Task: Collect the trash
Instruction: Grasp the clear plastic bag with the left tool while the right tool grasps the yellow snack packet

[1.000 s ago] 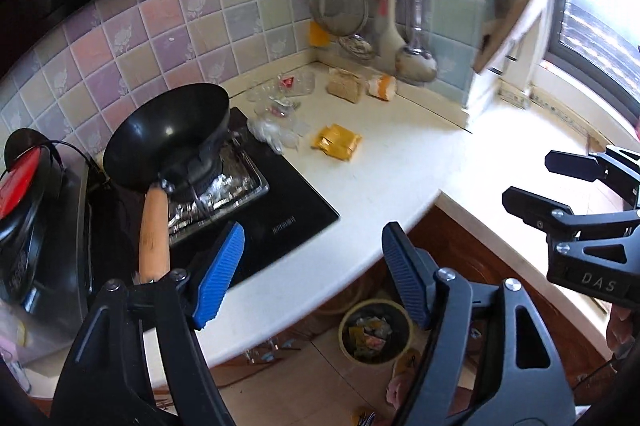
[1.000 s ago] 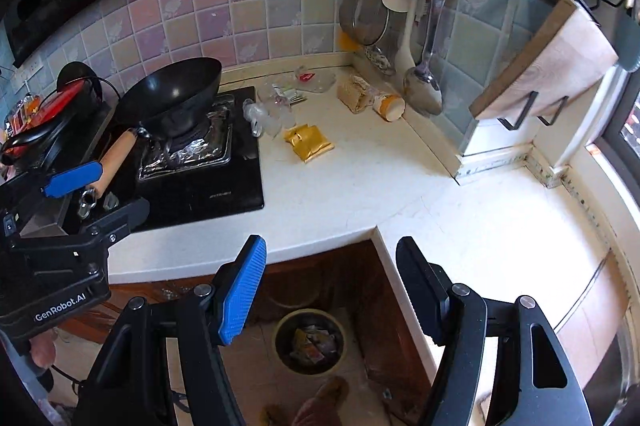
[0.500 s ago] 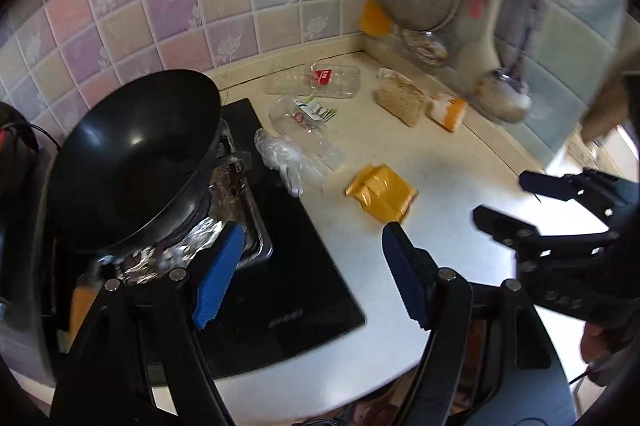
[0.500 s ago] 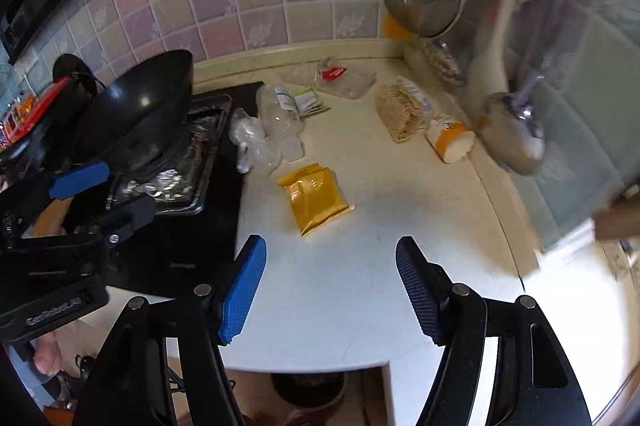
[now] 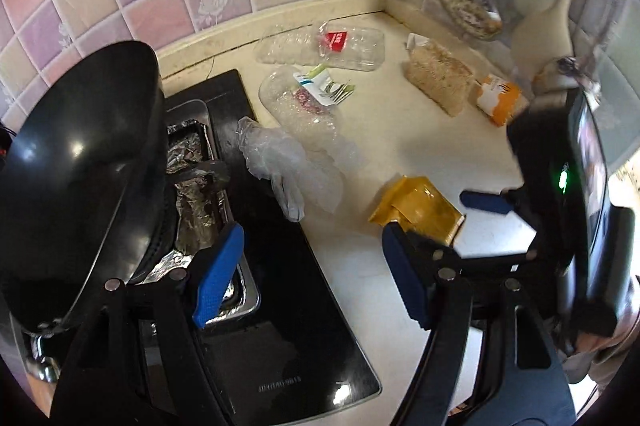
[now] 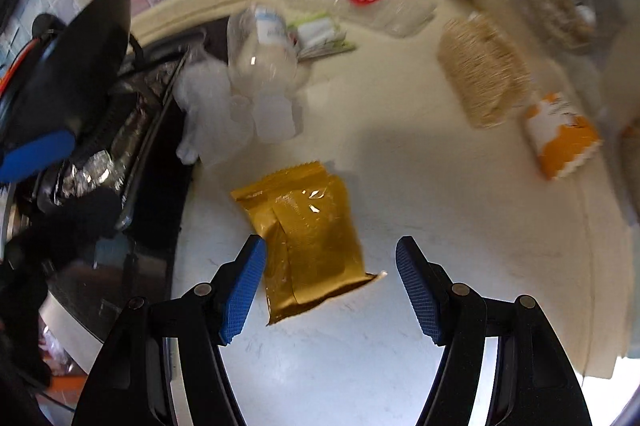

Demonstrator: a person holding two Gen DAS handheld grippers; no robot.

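Kitchen corner: pale stone counter [image 5: 400, 153] under pastel floral tiles, utensils hung at right.

Left to right, left wrist view. Black wok [image 5: 76, 161] parked on the foil-lined burner of the black hob [image 5: 288, 330], presumably left there between uses. Crumpled clear plastic bag [image 5: 292, 165] draped over the hob's edge onto the counter; crushed clear bottle [image 5: 300, 105] just behind it, touching. Flattened clear tray with red label [image 5: 340, 43] near the back wall. Further right, a bag of pale grainy contents [image 5: 438, 81] and an orange-and-white pack [image 5: 498, 95] pushed toward the wall corner. Loose scatter consistent with discards awaiting collection.

Left gripper [image 5: 308, 274]: jaws wide apart, nothing between them, poised above the hob edge and counter. Probably staged for the plastic bag; judgement only.

Right gripper [image 6: 328, 286]: jaws wide apart, nothing held, pointed steeply down. Straddles the near end of the yellow wrapper [image 6: 308, 238]; pads clear of it on both sides. Placement reads as lining up for a pinch across the wrapper's width.

Yellow wrapper: flat on the counter, just right of the hob, between the two grippers. Mustard-gold glossy film, serrated top edge, back seam and folded flap facing up, lower corner slightly lifted. Looks empty, thin, likely slippery.

Right wrist view blurred toward the back; labels unreadable.
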